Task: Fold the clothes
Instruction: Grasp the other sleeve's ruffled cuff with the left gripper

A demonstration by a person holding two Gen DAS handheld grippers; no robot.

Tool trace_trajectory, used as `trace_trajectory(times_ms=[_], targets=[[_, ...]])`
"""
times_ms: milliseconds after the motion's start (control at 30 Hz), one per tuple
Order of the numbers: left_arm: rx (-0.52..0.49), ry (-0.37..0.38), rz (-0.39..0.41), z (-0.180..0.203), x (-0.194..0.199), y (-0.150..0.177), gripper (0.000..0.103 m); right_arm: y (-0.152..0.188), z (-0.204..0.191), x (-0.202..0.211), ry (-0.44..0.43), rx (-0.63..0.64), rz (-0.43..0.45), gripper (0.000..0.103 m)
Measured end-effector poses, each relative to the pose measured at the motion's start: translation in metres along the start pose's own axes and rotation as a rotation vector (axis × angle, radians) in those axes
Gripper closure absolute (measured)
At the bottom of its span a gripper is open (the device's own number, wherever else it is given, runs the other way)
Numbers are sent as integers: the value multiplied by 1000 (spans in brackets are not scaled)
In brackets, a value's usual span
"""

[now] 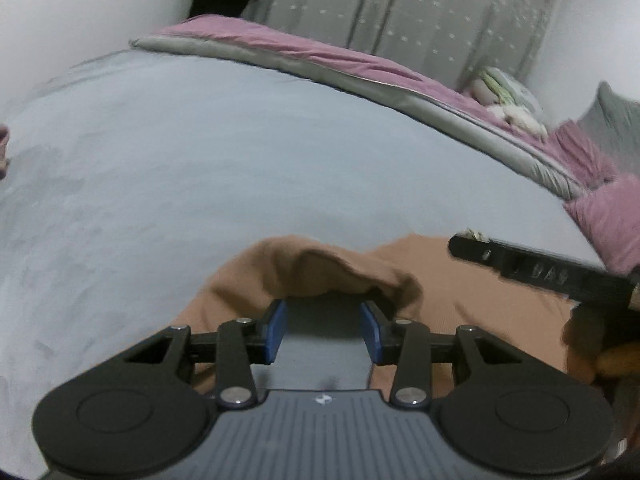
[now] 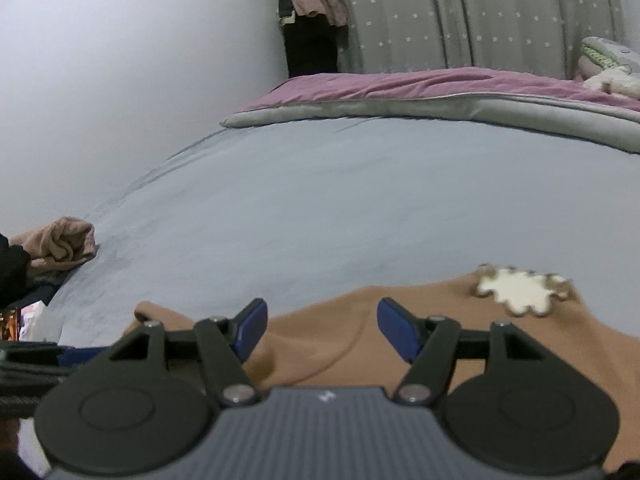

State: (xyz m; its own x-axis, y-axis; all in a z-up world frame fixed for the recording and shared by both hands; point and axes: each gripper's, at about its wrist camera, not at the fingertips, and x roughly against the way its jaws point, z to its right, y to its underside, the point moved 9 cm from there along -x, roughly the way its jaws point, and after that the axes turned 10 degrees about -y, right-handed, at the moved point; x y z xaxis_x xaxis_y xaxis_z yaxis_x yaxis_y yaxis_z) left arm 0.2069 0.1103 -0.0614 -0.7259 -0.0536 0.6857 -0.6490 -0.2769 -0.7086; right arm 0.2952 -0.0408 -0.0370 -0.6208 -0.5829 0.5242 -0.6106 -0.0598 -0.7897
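The tan garment lies on the light blue bedsheet, filling the lower centre and lower right of the left wrist view and the lower half of the right wrist view. We note a raised fold of it just ahead of the left gripper. That gripper's blue pads stand moderately apart; we see only bedsheet in the gap between them, and the fold meets the far tips, so we record no grip. The right gripper has its pads spread wider, with the garment lying beneath the gap and neither pad pressing on it. We see a white flower-shaped patch on the garment at the lower right of the right wrist view. A crumpled pinkish cloth sits at the left edge of that view. A pink and grey quilt crosses the upper part of both views, below a grey starred curtain. Both views are blurred.
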Motion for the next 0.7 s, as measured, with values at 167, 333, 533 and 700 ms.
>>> trace_trajectory(times_ms=[167, 333, 533, 700], targets=[[87, -24, 3, -31, 5, -8, 62, 10, -17, -17, -47, 7, -2, 39], [149, -107, -6, -63, 5, -8, 61, 24, -32, -23, -86, 54, 9, 37], [148, -237, -80, -92, -5, 7, 61, 33, -31, -20, -135, 65, -1, 35], [138, -276, -135, -99, -14, 21, 61, 32, -21, -18, -148, 28, 7, 35]])
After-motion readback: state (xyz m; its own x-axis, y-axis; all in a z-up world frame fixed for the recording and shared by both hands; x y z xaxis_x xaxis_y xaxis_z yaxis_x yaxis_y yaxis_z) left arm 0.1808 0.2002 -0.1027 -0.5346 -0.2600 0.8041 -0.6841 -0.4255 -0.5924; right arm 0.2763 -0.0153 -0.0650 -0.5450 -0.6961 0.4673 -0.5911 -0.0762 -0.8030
